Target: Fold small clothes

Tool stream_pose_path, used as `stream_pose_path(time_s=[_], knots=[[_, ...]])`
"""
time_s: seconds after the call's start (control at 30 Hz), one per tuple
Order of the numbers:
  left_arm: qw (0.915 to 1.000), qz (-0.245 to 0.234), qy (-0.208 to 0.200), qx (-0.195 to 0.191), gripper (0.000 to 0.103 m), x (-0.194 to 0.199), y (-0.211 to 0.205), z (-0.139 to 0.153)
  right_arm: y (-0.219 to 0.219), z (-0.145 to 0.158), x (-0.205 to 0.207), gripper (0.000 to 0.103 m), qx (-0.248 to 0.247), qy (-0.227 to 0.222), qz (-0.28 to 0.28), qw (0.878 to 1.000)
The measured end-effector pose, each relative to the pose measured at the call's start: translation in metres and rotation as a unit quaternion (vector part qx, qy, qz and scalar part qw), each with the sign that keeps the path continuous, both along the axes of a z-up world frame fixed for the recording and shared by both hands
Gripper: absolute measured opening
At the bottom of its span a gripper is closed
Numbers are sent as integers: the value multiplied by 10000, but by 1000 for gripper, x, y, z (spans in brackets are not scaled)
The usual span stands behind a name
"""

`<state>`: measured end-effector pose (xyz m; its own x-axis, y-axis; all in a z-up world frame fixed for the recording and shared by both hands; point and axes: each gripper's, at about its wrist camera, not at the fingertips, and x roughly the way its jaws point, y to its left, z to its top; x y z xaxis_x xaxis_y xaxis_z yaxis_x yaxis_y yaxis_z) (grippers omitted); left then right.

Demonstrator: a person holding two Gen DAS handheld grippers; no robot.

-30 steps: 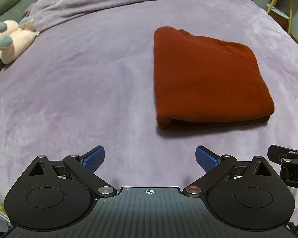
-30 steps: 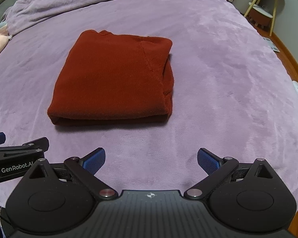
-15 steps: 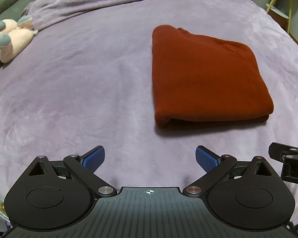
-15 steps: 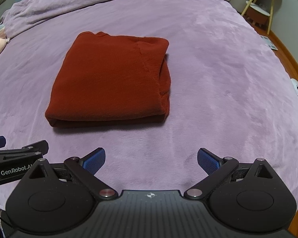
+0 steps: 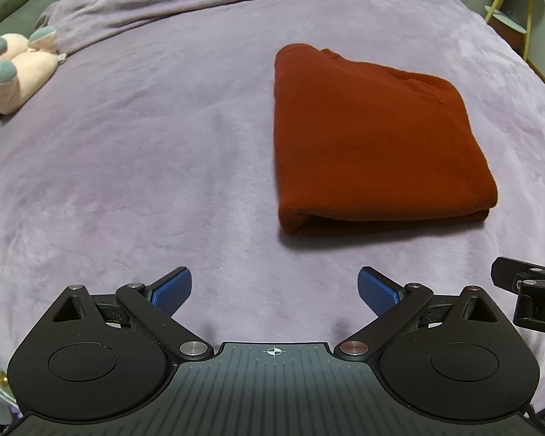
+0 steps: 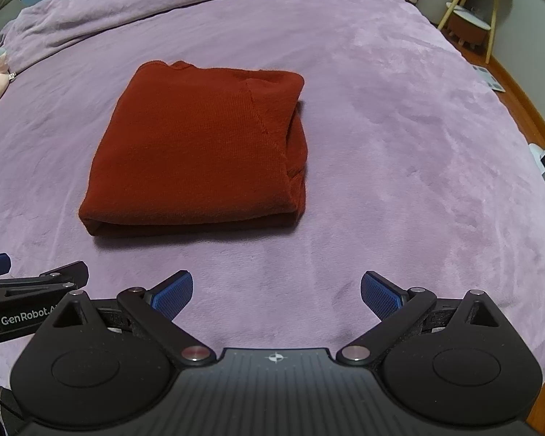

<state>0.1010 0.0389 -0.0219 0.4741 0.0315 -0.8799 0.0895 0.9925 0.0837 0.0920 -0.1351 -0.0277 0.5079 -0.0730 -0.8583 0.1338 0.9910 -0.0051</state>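
A wide bed covered in a soft lilac plush blanket fills both views, stretching ahead of the two tools, with a bunched fold of the same fabric along its far edge. A rust-red knitted garment, folded into a thick, neat rectangle, lies flat on the blanket ahead of both tools: forward and to the right of the left gripper, and forward and slightly to the left of the right gripper. Its rounded folded edge faces the tools, and no finger touches it. Far forward and to the left of the left gripper, a pale pink plush toy with grey paw tips rests at the blanket's edge. Far forward and to the right, a small table with yellow legs stands on the floor beside the bed. Both grippers hover low over the blanket with their blue-padded fingers spread wide apart, holding nothing. The two tools sit side by side, each showing at the edge of the other's view.
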Motion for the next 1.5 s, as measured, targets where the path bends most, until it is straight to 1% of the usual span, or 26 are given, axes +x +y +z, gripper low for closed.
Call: stream_pose_path(time_s=[0.37,1.23,1.3,1.43,1.5], knots=[[9999,-37,67,-113,101,3,0,0,0,-1,0,99,-17,-20,-3,10000],[9999,-113,87,-56,101,4,-6,2,-1,1,2,99,-36,-28,-32,10000],[9998,-117,123,-100,101,5,-6,2,-2,1,2,99,-32,-33,-32,10000],[9990,-109,199,-379,101,8,-1,-1,-3,1,3,99,-21,-21,-31,10000],[9991,-100,166,-376,101,5,-1,-2,-3,1,3,99,-15,-18,-36,10000]])
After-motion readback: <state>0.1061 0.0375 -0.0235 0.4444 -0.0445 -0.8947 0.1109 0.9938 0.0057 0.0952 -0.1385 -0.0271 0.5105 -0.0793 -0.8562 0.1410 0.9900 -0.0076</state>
